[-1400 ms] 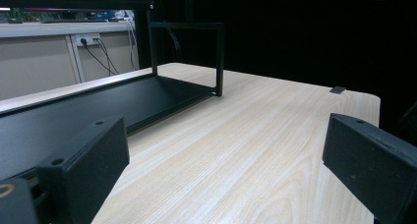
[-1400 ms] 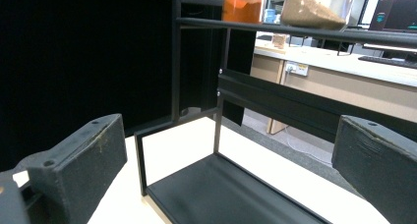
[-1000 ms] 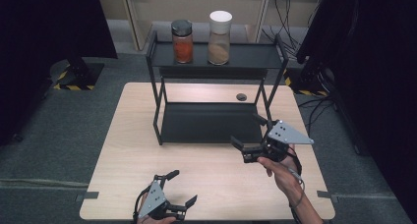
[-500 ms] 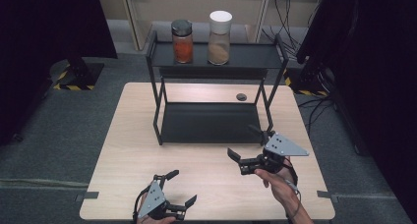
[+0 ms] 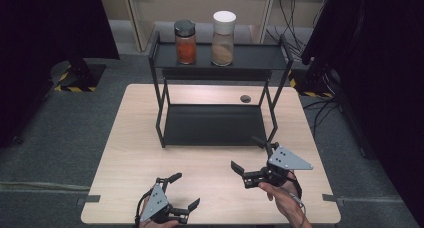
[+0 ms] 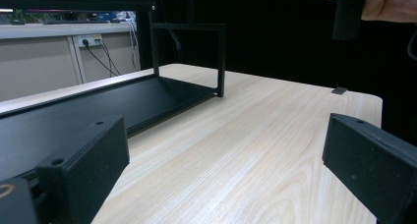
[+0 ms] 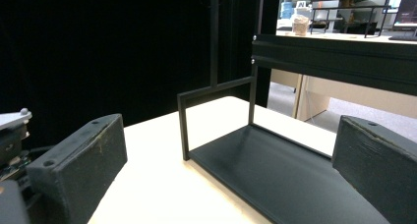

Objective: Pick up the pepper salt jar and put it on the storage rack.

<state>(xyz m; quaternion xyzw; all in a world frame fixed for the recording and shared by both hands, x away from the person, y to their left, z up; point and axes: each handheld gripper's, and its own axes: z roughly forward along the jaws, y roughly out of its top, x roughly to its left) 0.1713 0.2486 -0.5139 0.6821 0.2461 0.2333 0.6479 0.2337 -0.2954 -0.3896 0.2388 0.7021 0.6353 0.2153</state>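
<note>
With both the left gripper (image 5: pixel 181 192) and right gripper (image 5: pixel 250 158) spread empty at frame bottom, the nearest black two-tier rack (image 5: pixel 215 125) looks rigid, light; grip an upright post.

Bright even overhead light, dark surrounds, soft shadows, near tongs blurred

Both the left hand-held gripper (image 5: pixel 184 190) and right hand-held gripper (image 5: pixel 248 155) gape wide, holding nothing.

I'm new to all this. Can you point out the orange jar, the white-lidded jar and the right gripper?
orange jar (image 5: pixel 185 49): high view, glass body.
white-lidded jar (image 5: pixel 223 47): high view, glass body.
right gripper (image 5: pixel 248 155): high view, midway between its fingertips.
</note>
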